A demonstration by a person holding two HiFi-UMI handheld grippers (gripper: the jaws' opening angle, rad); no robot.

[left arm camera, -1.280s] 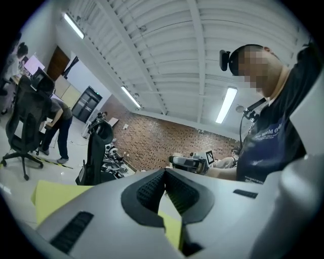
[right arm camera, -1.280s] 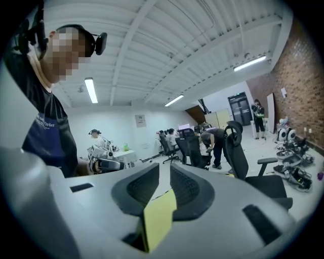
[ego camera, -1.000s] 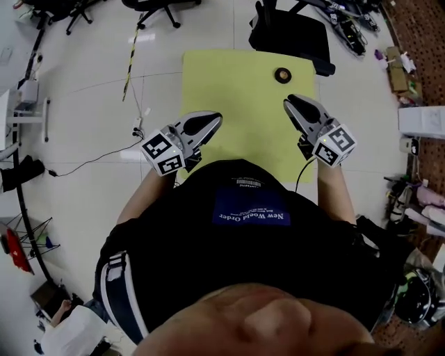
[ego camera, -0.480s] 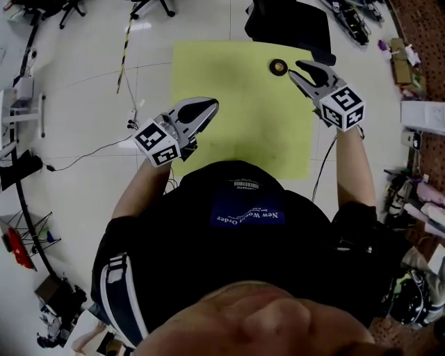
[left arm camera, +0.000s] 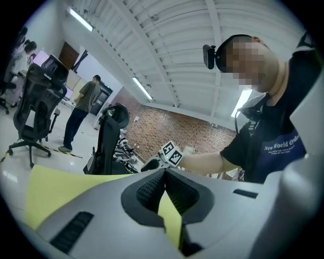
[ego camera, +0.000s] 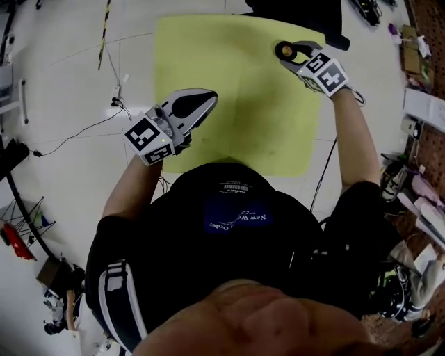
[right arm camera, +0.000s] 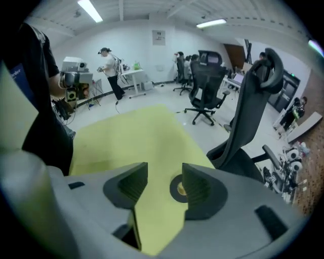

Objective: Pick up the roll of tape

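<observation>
The roll of tape (ego camera: 282, 50) is a small dark ring with a yellowish core, lying flat near the far right corner of the yellow-green table (ego camera: 229, 83). My right gripper (ego camera: 292, 53) reaches out to it, open, with its jaws on either side of the roll. In the right gripper view the roll (right arm camera: 176, 188) lies between the jaws, partly hidden behind the right one, and my right gripper (right arm camera: 164, 172) holds nothing. My left gripper (ego camera: 198, 104) hovers over the near left of the table, shut and empty. Seen from the left gripper view, my left gripper (left arm camera: 164, 175) has its jaws pressed together.
A black office chair (ego camera: 299, 10) stands just beyond the table's far edge, close to the tape, and its tall back (right arm camera: 255, 96) shows in the right gripper view. Cables (ego camera: 69, 132) trail on the floor at the left. People (right arm camera: 109, 63) work at desks further off.
My right gripper has swung forward and tipped down over the table's far right corner, and its jaws now stand wider apart around the tape. The left gripper has stayed shut, barely moving.
</observation>
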